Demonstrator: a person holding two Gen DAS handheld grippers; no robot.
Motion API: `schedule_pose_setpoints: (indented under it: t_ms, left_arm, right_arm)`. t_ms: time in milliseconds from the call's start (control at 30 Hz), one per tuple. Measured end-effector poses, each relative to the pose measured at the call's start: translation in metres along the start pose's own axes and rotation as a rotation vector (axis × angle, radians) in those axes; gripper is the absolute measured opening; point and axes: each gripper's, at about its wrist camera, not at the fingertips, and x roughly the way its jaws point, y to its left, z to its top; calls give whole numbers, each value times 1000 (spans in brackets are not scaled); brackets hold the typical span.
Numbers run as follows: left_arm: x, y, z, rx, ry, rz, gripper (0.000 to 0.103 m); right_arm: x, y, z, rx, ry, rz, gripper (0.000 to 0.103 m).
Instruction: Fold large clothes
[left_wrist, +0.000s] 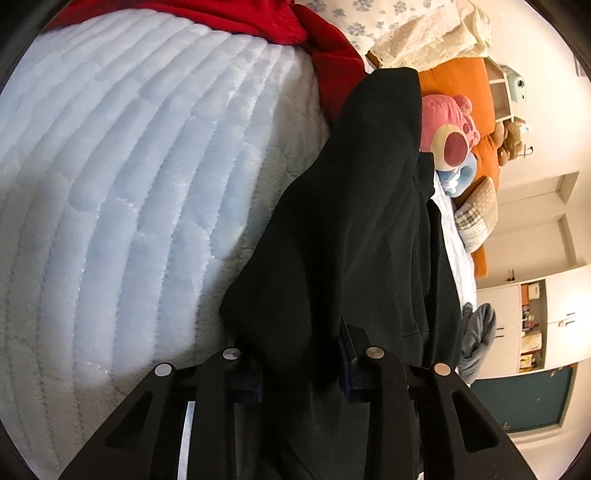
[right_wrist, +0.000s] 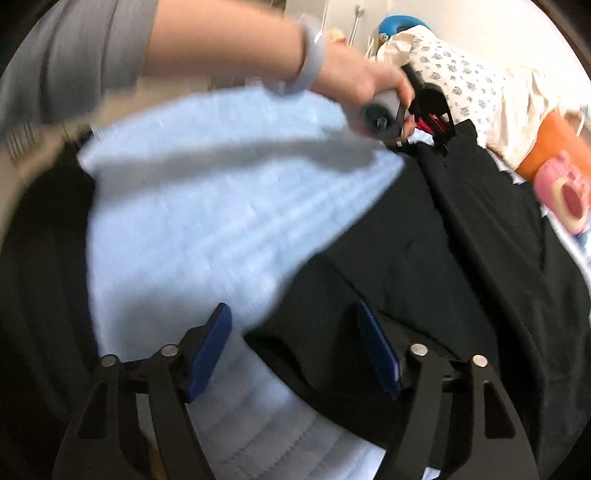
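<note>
A large black garment (left_wrist: 354, 229) lies over the pale blue quilted bed cover (left_wrist: 122, 192). In the left wrist view my left gripper (left_wrist: 301, 369) is shut on a fold of the black garment, which drapes between and over the fingers and hides the pads. In the right wrist view the black garment (right_wrist: 461, 266) spreads to the right and my right gripper (right_wrist: 295, 350) is open with blue pads (right_wrist: 208, 350) wide apart, just above the garment's edge on the bed cover (right_wrist: 192, 221). The left gripper (right_wrist: 424, 122) shows far off, held by the person's hand, at the garment's far end.
A red cloth (left_wrist: 295, 33) lies at the top of the bed. A floral sheet (left_wrist: 373, 18), an orange pillow (left_wrist: 461, 85), a pink plush toy (left_wrist: 450, 133) and a grey garment (left_wrist: 476, 336) lie to the right. White cabinets (left_wrist: 554, 317) stand beyond. The person's forearm (right_wrist: 229, 48) crosses above.
</note>
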Motion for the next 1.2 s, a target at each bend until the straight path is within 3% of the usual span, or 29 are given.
schedule_pose_setpoints:
  t_ms: [33,67,100,167,233,367,467,600,700,900,1000,1200]
  left_arm:
    - [1,0,1,5,0,3,34]
    - [1,-1,1,11,-1,5,34]
    - [0,0,0,14,-2,6,34]
    - [0,0,0,25,-1,7,34]
    - [-1,0,0,36,6,13,34]
    - [0,4,1,1,19,6,28]
    - [-2,-3,3,-17,31,35,22]
    - [-11,-44,9,33,49,157,19]
    - [-22,-77,15,8,25,154,18]
    - [-16,-185,21,51,-29,144,17]
    - [15,-251,13,121,-32,160,17]
    - [88,-339,-13,261,11,214,17]
  right_arm:
    - [-1,0,-1,-5,-1,-11,71]
    - [-2,-3,-2,3,1,3,64]
    - [-2,-5,-3,13,3,13,48]
    - [-2,-16,-5,51,8,17,27]
    - [-1,-29,-6,113,9,47,14]
    - [-6,-49,-6,212,-22,147,13]
    - [-20,-61,-4,240,-82,172,13]
    - [-45,-90,-4,324,-170,210,13]
    - [-71,-122,-12,407,-249,214,13]
    - [-117,-178,-32,514,-352,172,13]
    - [-139,-207,-54,578,-369,118,13]
    - [-162,-249,-99,703,-330,65,12]
